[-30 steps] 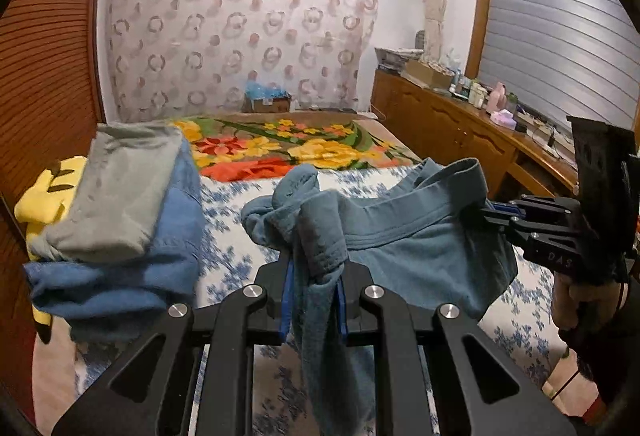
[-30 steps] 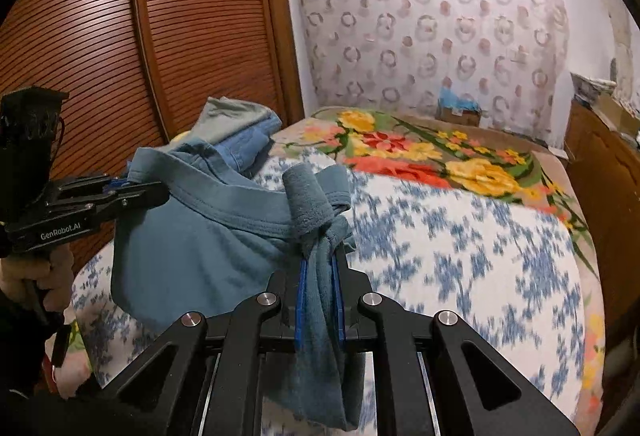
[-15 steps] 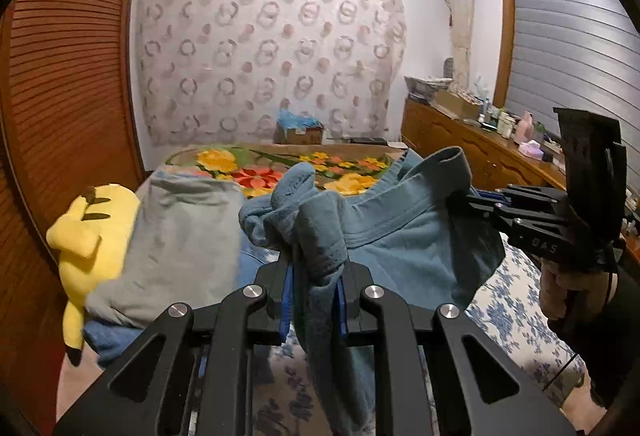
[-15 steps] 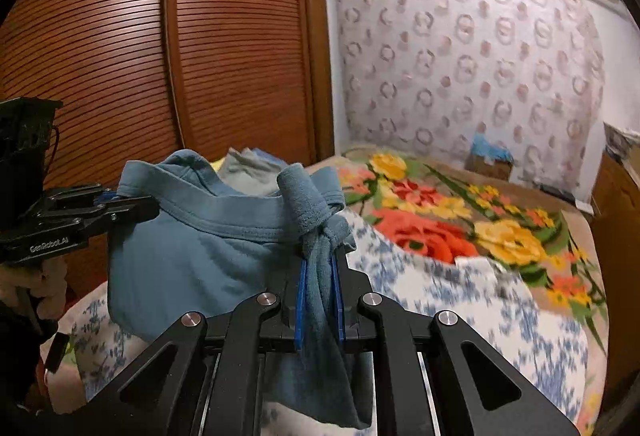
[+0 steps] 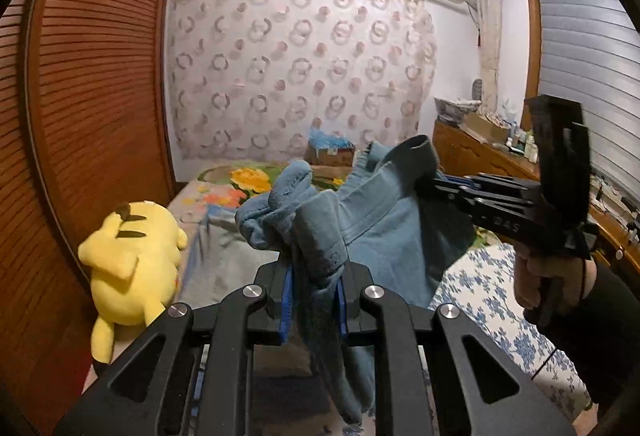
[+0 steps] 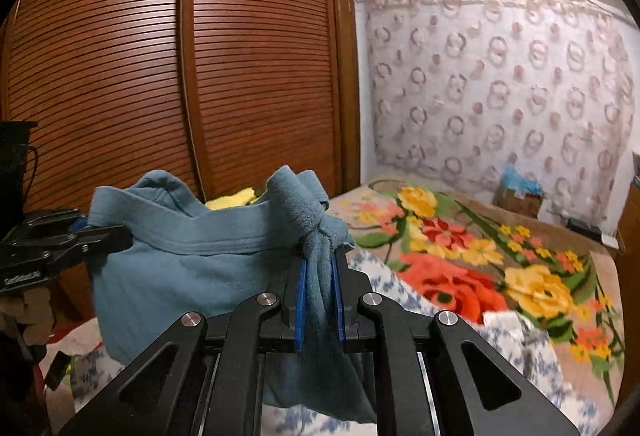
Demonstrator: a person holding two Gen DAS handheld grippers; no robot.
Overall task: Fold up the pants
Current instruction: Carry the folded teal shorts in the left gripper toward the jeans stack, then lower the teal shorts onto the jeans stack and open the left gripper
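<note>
The teal-blue pants hang in the air above the bed, stretched by the waistband between both grippers. My left gripper is shut on one bunched end of the waistband. My right gripper is shut on the other bunched end; the pants spread to its left. The right gripper also shows at the right of the left wrist view, and the left gripper at the left edge of the right wrist view. The legs hang below, out of sight.
A bed with a blue-flowered sheet and a bright floral blanket lies below. A yellow plush toy and grey folded clothes sit at the bed's left by the slatted wooden wardrobe. A wooden dresser stands right.
Both grippers have risen and tilted upward with the pants held between them; the bed has dropped lower in both views and more wall and wardrobe show.
</note>
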